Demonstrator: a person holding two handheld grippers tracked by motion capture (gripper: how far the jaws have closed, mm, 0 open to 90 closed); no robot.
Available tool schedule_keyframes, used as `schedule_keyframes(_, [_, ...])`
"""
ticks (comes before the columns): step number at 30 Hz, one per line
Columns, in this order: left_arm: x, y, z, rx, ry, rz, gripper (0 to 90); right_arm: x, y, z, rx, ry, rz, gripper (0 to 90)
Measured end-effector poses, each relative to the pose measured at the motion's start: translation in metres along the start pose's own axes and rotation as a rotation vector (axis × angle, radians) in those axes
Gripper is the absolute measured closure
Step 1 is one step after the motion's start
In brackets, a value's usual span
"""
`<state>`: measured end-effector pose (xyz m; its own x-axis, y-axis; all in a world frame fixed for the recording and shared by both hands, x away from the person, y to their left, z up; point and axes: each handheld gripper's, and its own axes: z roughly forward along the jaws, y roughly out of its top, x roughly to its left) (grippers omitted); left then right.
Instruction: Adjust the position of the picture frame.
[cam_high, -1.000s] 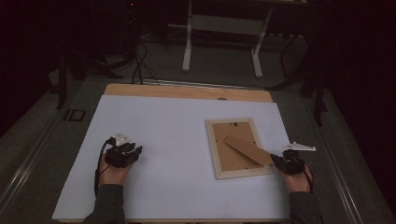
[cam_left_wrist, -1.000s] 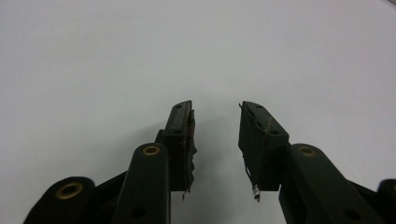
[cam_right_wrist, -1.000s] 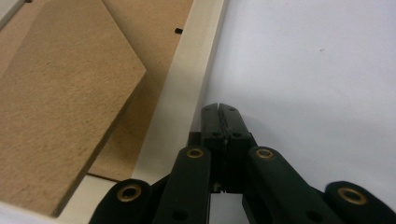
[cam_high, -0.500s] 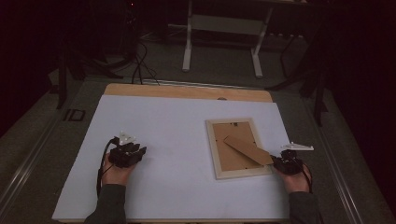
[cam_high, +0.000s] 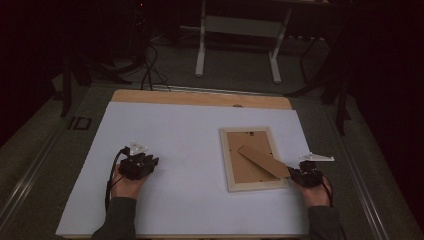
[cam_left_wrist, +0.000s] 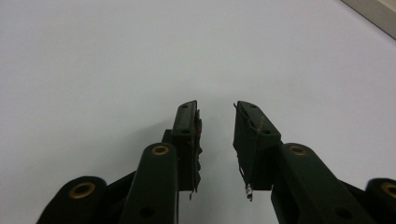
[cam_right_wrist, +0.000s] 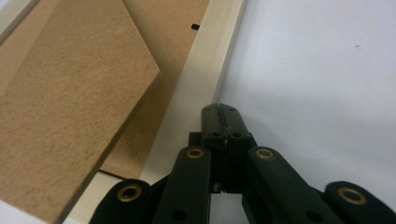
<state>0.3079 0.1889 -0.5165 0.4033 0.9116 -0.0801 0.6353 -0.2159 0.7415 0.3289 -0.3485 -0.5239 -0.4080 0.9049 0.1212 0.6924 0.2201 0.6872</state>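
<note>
Your right gripper (cam_high: 300, 174), jaws closed and empty, is touching the picture frame (cam_high: 227, 162) lying face down toward the bench's (cam_high: 190, 125) right edge, its stand (cam_high: 262, 161) raised. Your left gripper (cam_high: 148, 162), jaws just closing on nothing, is waiting near the left edge; the back is still to be opened.

Left of the closed jaws, the brown stand flap (cam_right_wrist: 70, 107) runs off the picture's edge, hiding the frame's backboard (cam_right_wrist: 154, 60) beneath.

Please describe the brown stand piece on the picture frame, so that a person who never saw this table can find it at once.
On the white table sheet, look right of centre for the pale wooden picture frame, lying face down. The brown stand lies slanted across its cardboard back, reaching the near right corner beside the right gripper. It is darker than the backing and the only diagonal piece.
</note>
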Motion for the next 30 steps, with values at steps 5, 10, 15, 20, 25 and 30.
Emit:
schedule_keyframes(5, [-0.001,0.000,0.001,0.003,-0.007,0.005,71.4,0.002,0.000,0.001,0.005,0.010,-0.009,90.0])
schedule_keyframes(10, [-0.002,0.000,0.002,0.006,-0.015,0.005,73.3,0.009,0.002,0.004,0.008,0.020,-0.023,90.0])
schedule_keyframes(15, [-0.007,0.001,0.004,0.014,-0.030,0.022,73.6,0.013,0.003,0.005,0.015,0.039,-0.043,90.0])
schedule_keyframes(20, [-0.012,0.003,0.002,-0.014,-0.039,0.060,74.1,0.017,0.005,0.007,0.017,0.045,-0.057,90.0])
schedule_keyframes(25, [-0.017,0.004,0.003,-0.015,-0.048,0.087,76.4,0.022,0.006,0.008,0.018,0.052,-0.071,90.0])
schedule_keyframes(30, [-0.017,0.004,0.004,-0.013,-0.049,0.083,80.0,0.026,0.007,0.009,0.017,0.060,-0.080,90.0])
